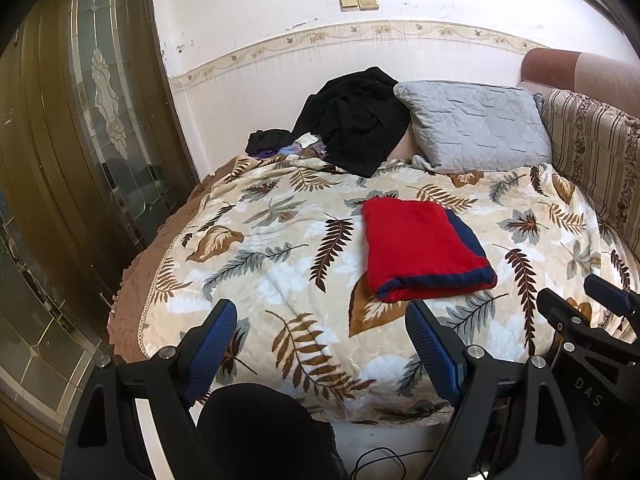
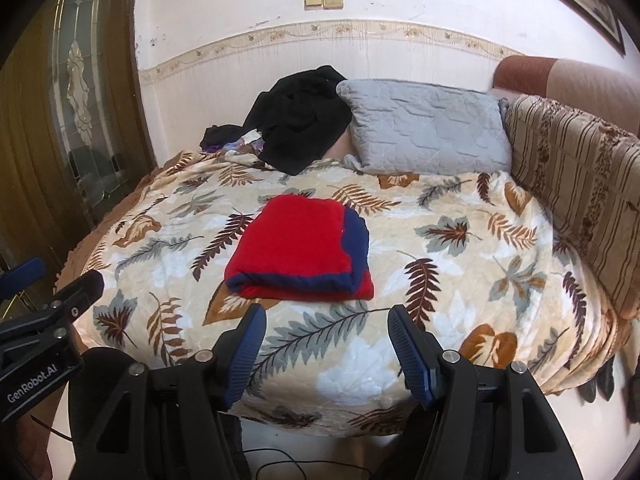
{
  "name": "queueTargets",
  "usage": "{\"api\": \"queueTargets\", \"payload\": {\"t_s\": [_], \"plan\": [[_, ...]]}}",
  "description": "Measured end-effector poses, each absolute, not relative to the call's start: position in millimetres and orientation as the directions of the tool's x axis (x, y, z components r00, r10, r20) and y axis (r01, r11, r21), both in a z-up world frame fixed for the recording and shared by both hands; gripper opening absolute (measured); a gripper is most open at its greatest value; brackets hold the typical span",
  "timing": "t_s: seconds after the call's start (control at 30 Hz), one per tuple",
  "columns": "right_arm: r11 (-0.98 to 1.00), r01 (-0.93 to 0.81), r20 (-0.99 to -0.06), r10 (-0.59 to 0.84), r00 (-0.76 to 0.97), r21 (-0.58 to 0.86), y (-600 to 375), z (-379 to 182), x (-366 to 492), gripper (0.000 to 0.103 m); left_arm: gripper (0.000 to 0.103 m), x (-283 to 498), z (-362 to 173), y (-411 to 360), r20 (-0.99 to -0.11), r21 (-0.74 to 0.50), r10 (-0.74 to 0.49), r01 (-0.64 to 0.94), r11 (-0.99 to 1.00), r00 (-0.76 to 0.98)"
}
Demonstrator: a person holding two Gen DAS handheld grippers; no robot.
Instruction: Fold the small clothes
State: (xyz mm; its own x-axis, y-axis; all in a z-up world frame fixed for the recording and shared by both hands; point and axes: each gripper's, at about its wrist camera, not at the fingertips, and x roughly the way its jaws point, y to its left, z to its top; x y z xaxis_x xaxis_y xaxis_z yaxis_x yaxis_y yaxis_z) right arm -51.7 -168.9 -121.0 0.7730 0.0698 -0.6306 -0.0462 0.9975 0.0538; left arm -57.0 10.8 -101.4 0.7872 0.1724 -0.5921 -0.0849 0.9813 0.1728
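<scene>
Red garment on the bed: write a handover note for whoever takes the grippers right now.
Left gripper: open, empty, above the bed's near edge.
Right gripper: open, empty, beside it.
Red and navy garment: folded, flat on the leaf-print blanket, nothing touching it.
Black clothes pile: unfolded, by the wall beside the grey pillow.
Done: red piece looks finished.
Left: probably the black pile.

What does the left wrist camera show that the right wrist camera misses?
Only the left wrist view shows a dark shape low between its fingers, with the right gripper at its edge. Only the right wrist view shows a picture frame at top right, and the left gripper. Both show the folded red and blue garment, grey pillow and black clothes.
</scene>
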Motion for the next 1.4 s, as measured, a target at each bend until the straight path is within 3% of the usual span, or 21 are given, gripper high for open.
{"api": "queueTargets", "payload": {"t_s": [1.4], "plan": [[1.000,-0.027,-0.630,0.026,0.776,0.009,-164.0,-126.0,-41.5,0.068,0.087,-43.4,-112.4,16.4,-0.627,0.157,0.180,-0.104,0.982,0.758]]}}
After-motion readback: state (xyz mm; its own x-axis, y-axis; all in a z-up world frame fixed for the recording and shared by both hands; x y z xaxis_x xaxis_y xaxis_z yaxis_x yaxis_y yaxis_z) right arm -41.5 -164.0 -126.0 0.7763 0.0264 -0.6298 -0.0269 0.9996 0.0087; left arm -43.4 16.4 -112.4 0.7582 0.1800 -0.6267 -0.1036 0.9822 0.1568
